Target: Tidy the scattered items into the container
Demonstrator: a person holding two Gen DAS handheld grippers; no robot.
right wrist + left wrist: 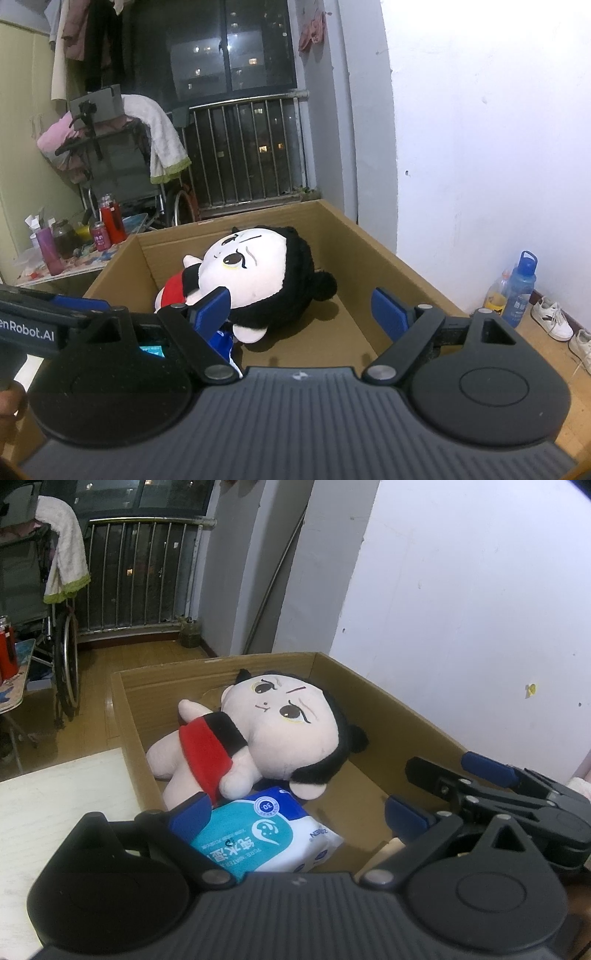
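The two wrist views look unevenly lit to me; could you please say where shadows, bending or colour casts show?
Left wrist view: the white wall has a bluish cast and the railing bows from fisheye distortion. Right wrist view: the plush doll casts a soft shadow onto the cardboard box floor, the window is dark with lit buildings outside, and both views stay fairly sharp.

Dim bluish indoor light, dark night window (229, 48), soft shadows inside brown cardboard box (369, 258), fisheye-curved edges.
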